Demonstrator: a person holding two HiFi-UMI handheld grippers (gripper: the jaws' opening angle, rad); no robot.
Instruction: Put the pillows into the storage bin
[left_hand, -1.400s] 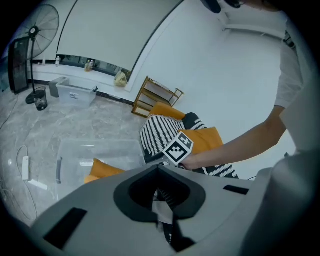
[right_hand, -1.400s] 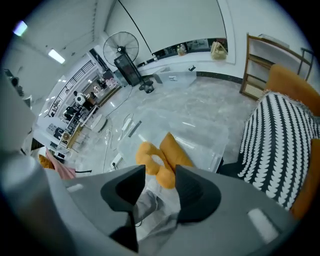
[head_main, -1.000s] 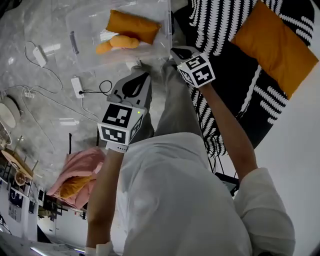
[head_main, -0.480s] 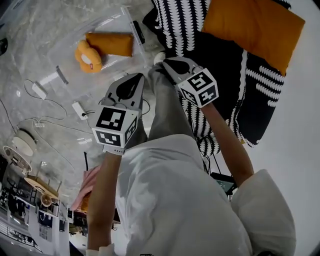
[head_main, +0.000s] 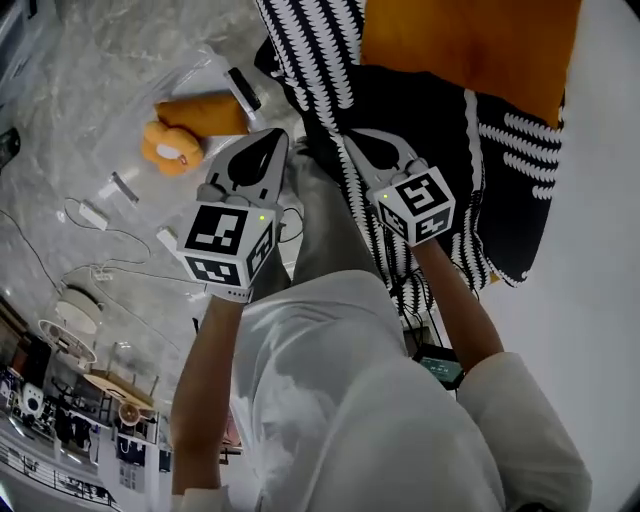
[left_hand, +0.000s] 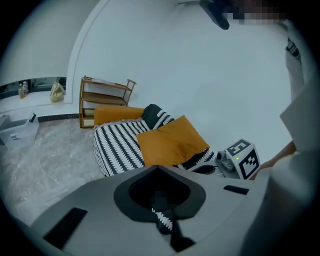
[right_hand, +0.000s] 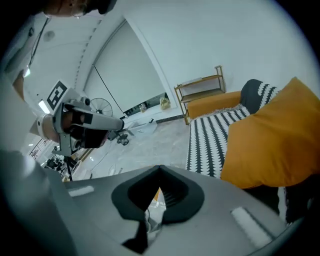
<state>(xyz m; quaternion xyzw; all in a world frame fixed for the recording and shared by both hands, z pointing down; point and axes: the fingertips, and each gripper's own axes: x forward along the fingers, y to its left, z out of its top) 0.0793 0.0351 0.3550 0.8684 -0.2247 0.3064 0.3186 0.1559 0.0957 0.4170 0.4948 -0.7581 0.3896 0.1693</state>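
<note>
Pillow (head_main: 470, 50), orange and plump, lies on zigzag-striped cushion (head_main: 310, 50), perhaps a beanbag; left gripper (head_main: 268, 138) and right gripper (head_main: 352, 138) clenched, empty.

Clear storage bin (head_main: 243, 88) sits on the floor ahead and left of the left gripper (head_main: 268, 140), holding one orange pillow (head_main: 205, 113) lying flat and a smaller rounded orange cushion (head_main: 170, 148) touching its end. Large orange pillow (head_main: 470, 50) lies flat on striped bedding (head_main: 320, 60), ahead and right of the right gripper (head_main: 355, 140), well apart from the bin.
</note>
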